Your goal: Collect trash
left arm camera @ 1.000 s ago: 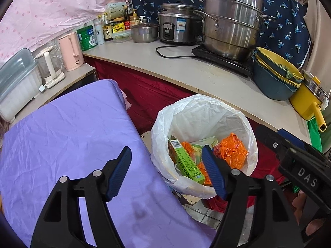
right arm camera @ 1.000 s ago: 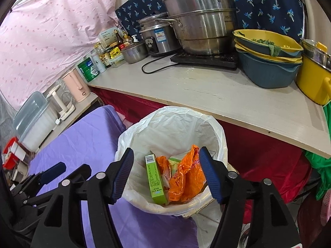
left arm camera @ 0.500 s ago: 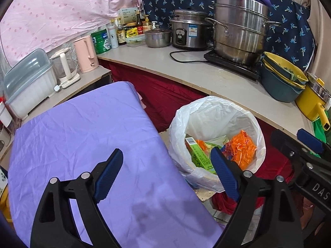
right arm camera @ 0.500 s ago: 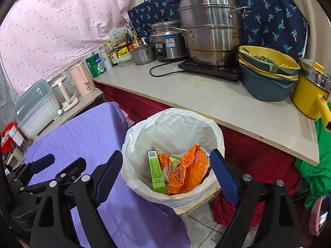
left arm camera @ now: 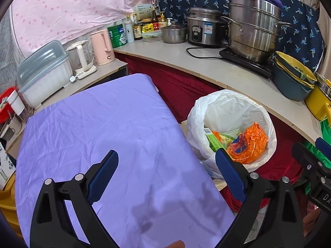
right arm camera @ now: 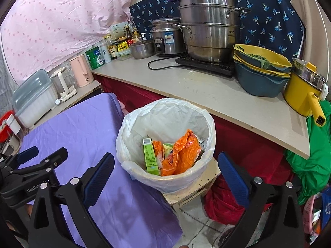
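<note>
Compared with a second ago, both tools have drawn back from the white-lined round trash bin [right arm camera: 165,144]: more of the lavender cloth-covered table [left arm camera: 103,134] shows in the left view now, and the bin sits smaller and further off to the right there. The left gripper [left arm camera: 166,174] has just been opening its jaws, and they now stand wide with nothing between them, only the lavender cloth below. The right gripper [right arm camera: 165,173] has likewise just been opening; its blue-padded fingers [right arm camera: 99,175] now straddle the near edge of the bin in the picture but hold nothing.

Both tools point slantwise downward, side by side, the left one over the table and the right one in front of the bin. Each shows at the edge of the other's view.

The trash lies inside the bin: a green rectangular cardboard box [right arm camera: 150,155] standing on end against the left side, and a crumpled orange plastic wrapper [right arm camera: 182,153] just beside it, touching other scraps underneath. The bin stands on a small pale wooden stand [right arm camera: 196,184], between the table and the long grey kitchen counter [right arm camera: 206,91] that bears steel pots and stacked basins.
</note>
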Action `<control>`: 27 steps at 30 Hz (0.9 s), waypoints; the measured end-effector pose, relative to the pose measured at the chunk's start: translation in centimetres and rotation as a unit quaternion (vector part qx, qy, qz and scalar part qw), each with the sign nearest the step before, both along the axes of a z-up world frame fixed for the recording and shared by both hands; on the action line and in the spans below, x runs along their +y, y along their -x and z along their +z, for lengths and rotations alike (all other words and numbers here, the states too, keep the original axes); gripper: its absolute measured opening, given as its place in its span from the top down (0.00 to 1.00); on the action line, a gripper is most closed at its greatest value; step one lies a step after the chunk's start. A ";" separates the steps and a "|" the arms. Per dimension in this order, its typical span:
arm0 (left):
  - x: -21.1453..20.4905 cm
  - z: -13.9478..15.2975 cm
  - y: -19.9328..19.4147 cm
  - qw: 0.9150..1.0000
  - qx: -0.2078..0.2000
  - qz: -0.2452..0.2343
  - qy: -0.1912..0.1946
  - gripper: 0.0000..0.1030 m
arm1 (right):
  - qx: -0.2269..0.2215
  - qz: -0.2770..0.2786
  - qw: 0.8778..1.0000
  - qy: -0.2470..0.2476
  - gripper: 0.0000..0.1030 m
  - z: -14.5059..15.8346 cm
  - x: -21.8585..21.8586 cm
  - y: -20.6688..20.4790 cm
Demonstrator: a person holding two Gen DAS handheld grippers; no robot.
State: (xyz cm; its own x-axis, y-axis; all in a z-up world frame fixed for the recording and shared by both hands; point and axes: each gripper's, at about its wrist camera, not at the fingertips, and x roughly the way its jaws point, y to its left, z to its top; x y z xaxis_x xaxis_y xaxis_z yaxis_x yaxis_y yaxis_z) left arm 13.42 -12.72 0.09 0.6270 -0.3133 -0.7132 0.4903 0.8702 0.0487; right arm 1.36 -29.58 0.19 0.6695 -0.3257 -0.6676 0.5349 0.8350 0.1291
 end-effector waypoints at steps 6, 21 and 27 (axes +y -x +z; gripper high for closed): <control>0.5 -0.1 0.7 1.000 0.002 0.007 -0.007 0.11 | 0.003 -0.002 1.000 0.001 0.06 -0.4 0.5 0.8; 1.1 0.2 3.4 1.000 -0.009 0.002 -0.023 0.09 | 0.024 0.009 1.000 0.017 0.06 -0.9 1.7 2.4; 0.7 0.5 3.8 1.000 -0.012 0.002 -0.024 0.09 | 0.019 0.007 1.000 0.013 0.06 -0.6 1.5 2.6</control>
